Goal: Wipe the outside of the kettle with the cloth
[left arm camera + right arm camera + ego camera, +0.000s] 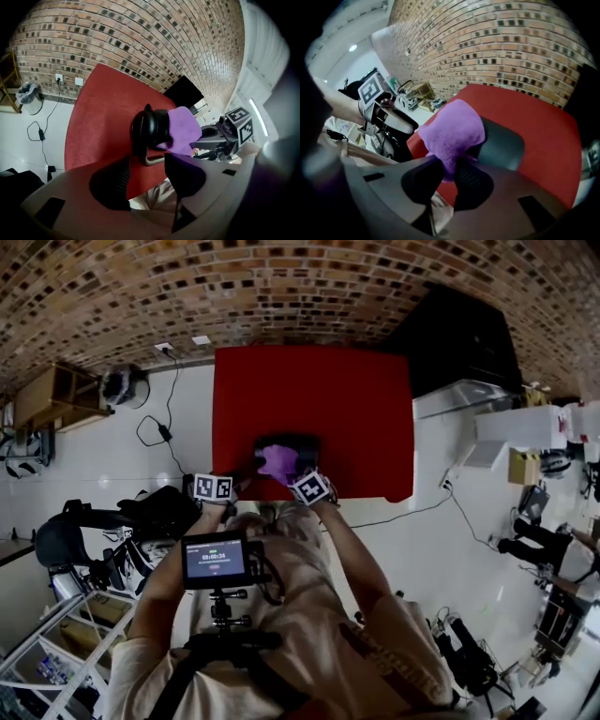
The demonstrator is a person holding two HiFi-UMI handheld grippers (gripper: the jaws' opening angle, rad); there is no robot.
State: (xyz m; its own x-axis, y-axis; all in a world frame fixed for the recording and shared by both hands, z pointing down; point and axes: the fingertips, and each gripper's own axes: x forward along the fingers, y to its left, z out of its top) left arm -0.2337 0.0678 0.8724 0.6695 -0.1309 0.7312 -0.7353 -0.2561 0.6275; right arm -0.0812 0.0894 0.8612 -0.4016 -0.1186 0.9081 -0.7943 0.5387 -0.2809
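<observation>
A black kettle (292,443) stands near the front edge of the red table (319,390). A purple cloth (278,462) is draped over its near side. My left gripper (246,472) reaches in from the left. In the left gripper view its jaws are closed on the kettle's handle (152,160), with the kettle body (146,129) just beyond. My right gripper (449,171) is shut on the lower end of the purple cloth (454,129), which lies pressed over the kettle (504,146). The cloth hides part of the kettle's side.
A brick wall runs behind the table. A black cabinet (459,343) stands at the table's far right. A cable and wall socket (161,427) are on the white floor to the left, next to a wooden shelf (56,395). Racks and gear crowd both sides of the person.
</observation>
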